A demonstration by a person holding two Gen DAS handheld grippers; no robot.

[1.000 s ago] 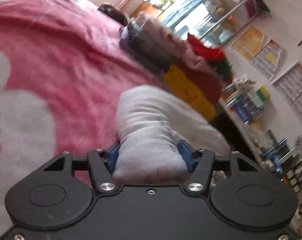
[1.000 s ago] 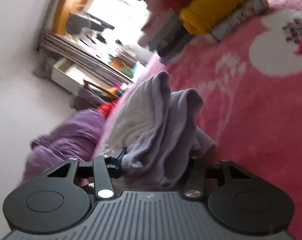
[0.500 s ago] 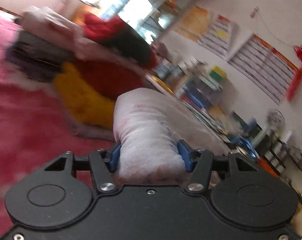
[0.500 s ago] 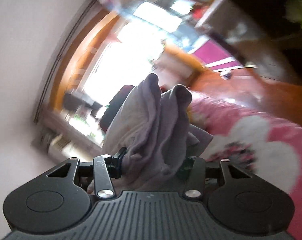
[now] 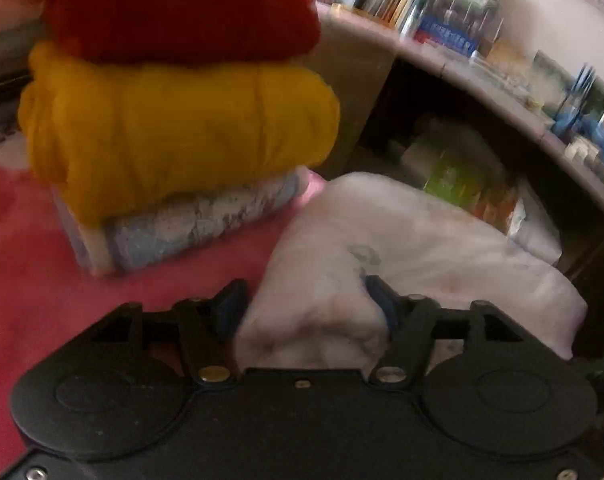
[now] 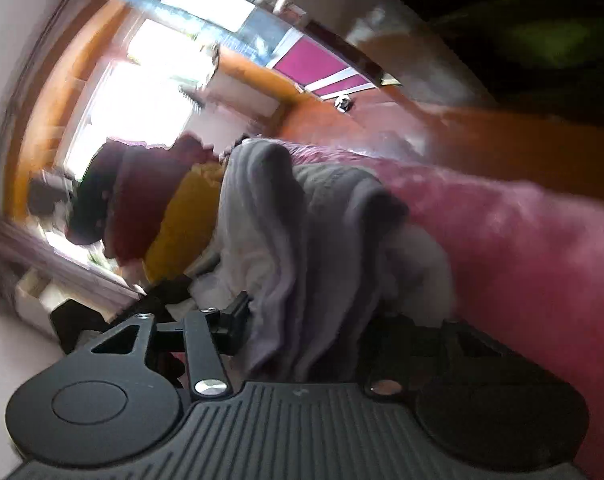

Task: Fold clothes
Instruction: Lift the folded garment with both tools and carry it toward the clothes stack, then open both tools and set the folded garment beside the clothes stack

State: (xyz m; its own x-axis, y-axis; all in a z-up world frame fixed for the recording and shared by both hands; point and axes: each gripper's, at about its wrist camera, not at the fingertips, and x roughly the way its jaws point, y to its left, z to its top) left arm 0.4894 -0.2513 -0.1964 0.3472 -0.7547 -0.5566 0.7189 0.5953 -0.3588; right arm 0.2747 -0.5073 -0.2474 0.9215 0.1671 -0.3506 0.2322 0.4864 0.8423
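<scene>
Left wrist view, starting at the left: a pink blanket covers the bed, and on it sits a stack of folded clothes, red on top, yellow under it, a pale blue piece at the bottom. Just right of the stack is the folded white garment, with the left gripper pinching its near end between blue-padded fingers. Beyond it, a cluttered shelf curves away. Over on the right wrist view, the same stack shows at left, blurred, and the right gripper is clamped on a bunched grey-lilac fold of the garment, pink blanket to its right.
</scene>
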